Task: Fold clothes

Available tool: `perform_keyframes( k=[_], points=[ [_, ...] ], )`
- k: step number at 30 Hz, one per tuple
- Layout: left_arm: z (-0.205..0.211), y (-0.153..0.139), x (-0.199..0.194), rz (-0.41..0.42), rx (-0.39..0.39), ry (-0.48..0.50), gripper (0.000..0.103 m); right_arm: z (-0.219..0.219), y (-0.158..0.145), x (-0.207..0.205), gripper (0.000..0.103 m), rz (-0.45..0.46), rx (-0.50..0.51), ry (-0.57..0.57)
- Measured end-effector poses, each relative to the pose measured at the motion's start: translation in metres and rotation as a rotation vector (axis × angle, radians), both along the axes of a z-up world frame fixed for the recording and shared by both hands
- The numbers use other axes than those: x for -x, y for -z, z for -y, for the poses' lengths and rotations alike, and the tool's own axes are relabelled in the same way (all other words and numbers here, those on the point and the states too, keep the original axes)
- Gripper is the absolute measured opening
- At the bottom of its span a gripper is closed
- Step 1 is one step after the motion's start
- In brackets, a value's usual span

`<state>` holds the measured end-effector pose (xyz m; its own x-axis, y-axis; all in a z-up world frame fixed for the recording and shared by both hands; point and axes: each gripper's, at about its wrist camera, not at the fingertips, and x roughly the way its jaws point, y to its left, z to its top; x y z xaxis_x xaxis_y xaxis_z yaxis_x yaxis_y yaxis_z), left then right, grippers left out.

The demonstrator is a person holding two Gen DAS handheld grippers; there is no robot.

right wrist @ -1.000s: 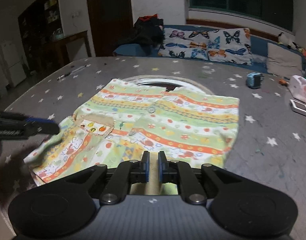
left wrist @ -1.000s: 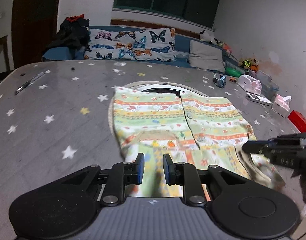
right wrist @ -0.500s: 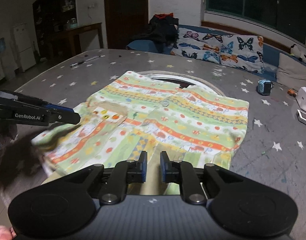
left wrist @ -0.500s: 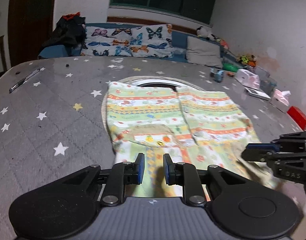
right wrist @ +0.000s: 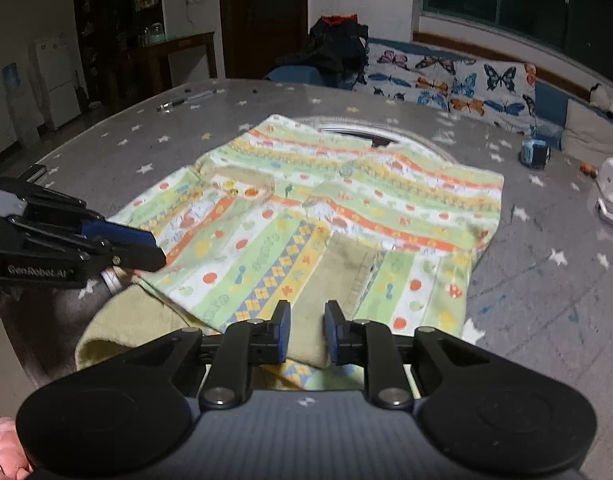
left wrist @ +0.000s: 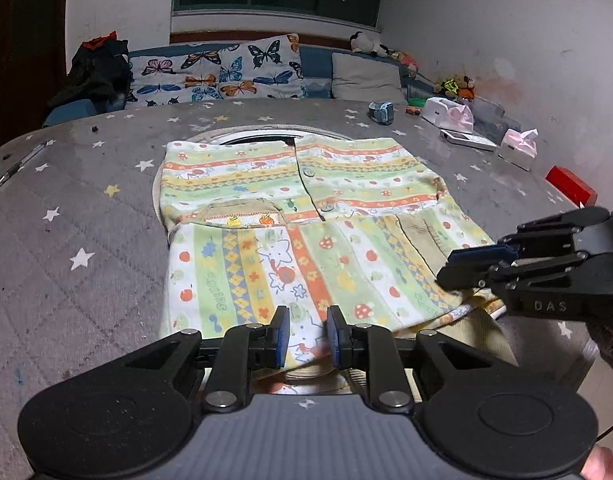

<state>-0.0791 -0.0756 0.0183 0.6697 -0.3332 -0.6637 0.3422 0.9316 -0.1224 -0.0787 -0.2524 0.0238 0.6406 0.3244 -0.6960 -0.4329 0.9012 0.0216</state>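
Striped child's garment (left wrist: 302, 216) lies flat mid-way on the grey star-print table cover (left wrist: 66, 208), collar end far, buttons up the centre, small pocket (left wrist: 242, 216) on the front. Near portion with lengthwise stripes and cartoon prints is laid over the body; its beige ribbed inside (right wrist: 338, 276) shows at the near edge, part of it drooping off the table edge.

Left gripper (left wrist: 306, 334) sits at the near hem, a narrow gap between its blue pads, printed cloth running between them; cannot tell whether the pads actually press it. Right gripper (right wrist: 305, 330) is at the near hem too, over the beige patch, jaws opening, cloth in the gap but pads not visibly pinching. Each gripper shows side-on in the other view.

Step, my read: a lengthwise fold in hand, near part brought over the body, right side letting go.

Next move likely needs a fresh pinch on the drooping near edge with both grippers, then a level carry toward the collar so edges line up. Risk: soft knit bunches or slips.

Beyond: pen (left wrist: 18, 166), tissue packs (left wrist: 518, 148), red box (left wrist: 570, 186), butterfly cushions (left wrist: 222, 70).
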Motion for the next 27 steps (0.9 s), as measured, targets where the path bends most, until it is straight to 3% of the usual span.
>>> perform_keyframes(
  k=[4, 10, 18, 24, 27],
  points=[
    [-0.007, -0.010, 0.004, -0.022, 0.022, -0.016, 0.023, 0.000, -0.005, 0.003, 0.021, 0.007, 0.004, -0.005],
    [-0.013, -0.028, 0.025, -0.063, 0.052, -0.012, 0.042, 0.000, -0.015, 0.018, 0.031, 0.018, 0.048, -0.056],
    [-0.013, -0.020, 0.038, -0.218, 0.161, -0.019, 0.046, 0.000, -0.019, 0.046, 0.041, 0.048, 0.154, -0.137],
    [-0.008, -0.006, 0.035, -0.313, 0.219, -0.017, 0.039, 0.004, -0.014, 0.060, 0.043, 0.050, 0.219, -0.172],
    [-0.010, -0.005, 0.032, -0.348, 0.262, -0.008, 0.020, 0.006, -0.010, 0.067, 0.048, 0.057, 0.246, -0.198]
  ],
)
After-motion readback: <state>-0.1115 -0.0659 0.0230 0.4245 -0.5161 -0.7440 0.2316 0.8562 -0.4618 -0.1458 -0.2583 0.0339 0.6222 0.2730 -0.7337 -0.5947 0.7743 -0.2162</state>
